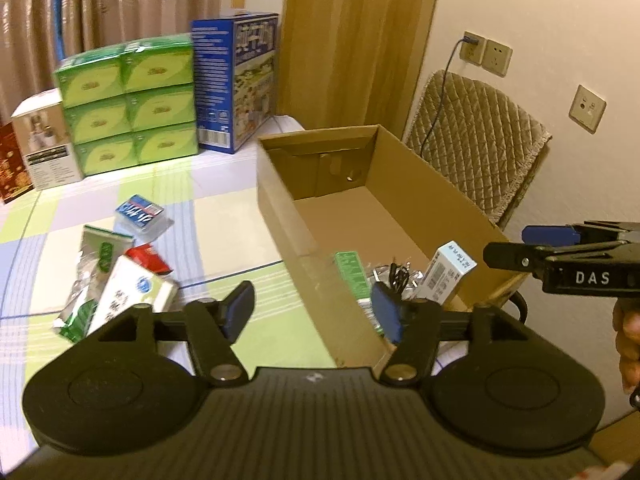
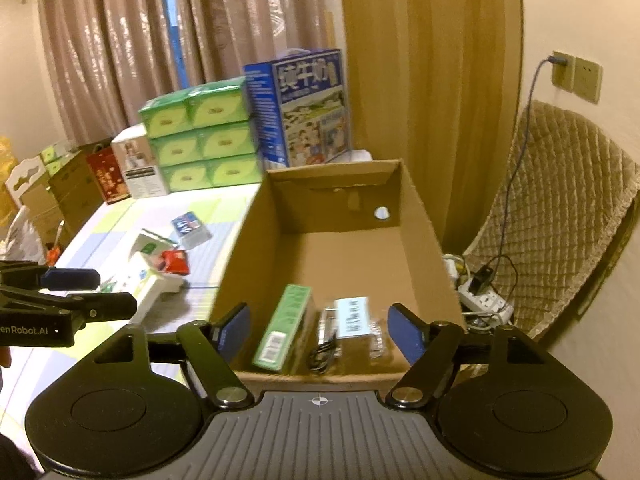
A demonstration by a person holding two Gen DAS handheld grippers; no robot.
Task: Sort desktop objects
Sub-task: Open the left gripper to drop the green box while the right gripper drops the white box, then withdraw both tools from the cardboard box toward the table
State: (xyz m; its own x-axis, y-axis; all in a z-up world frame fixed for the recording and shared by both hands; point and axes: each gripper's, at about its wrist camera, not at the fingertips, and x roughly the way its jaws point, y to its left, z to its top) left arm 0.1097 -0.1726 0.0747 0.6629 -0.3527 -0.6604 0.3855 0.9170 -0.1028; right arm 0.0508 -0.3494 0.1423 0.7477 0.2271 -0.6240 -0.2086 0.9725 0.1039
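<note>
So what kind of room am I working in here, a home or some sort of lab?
Most likely a lived-in home room. Floor-length curtains hang behind the table, a chair with a quilted cover stands by the wall, and boxed groceries are stacked at the table's far end.

Red box cut off (left edge).

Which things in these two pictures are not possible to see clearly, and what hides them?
- Left wrist view: the pile of packets on the table is partly covered by the left gripper; their print is blurred.
- Left wrist view: the green box in the cardboard box is partly hidden behind its near wall.
- Right wrist view: the black cable and the clear packaging under the pale blue box are too blurred to identify.
</note>
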